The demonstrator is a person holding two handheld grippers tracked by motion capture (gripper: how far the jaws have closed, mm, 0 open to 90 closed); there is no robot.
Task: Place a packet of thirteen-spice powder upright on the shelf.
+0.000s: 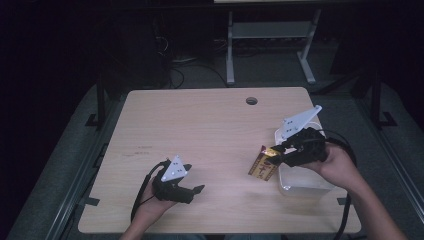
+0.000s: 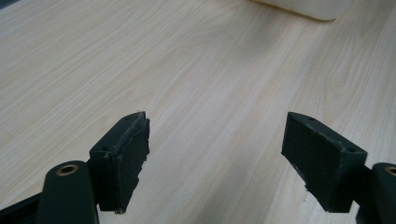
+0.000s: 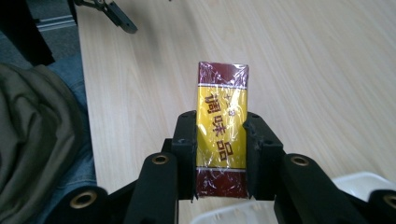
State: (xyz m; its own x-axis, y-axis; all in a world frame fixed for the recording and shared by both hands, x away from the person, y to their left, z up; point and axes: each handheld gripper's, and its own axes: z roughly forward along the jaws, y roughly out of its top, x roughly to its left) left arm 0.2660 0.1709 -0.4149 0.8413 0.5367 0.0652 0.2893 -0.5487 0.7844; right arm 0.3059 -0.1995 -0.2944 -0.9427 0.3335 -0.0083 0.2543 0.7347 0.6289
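1. Black jaws of the right gripper [image 3: 219,154] are clamped on a shrink-wrapped packet [image 3: 222,135], maroon ends with a yellow middle and printed characters. The pads grip its two long edges, closer to the near end.
2. So the packet's long axis runs straight out along the jaws, with most of it sticking out past the tips. In the high view the packet [image 1: 263,165] hangs tilted off the gripper's left side, and looks to be lifted off the wood rather than resting on it.
3. Right under that hand sits a white plastic tub [image 1: 300,182] at the right near part of the table [image 1: 210,130]. The packet is just left of the tub's rim, not over it.
4. My read: whichever way the packet goes next, down on the bare table or into the tub, it's a short sideways move for the right hand.
5. Left gripper [image 1: 192,189] is well apart at the near left, jaws spread wide with nothing between them, just bare wood under its pads [image 2: 123,158].
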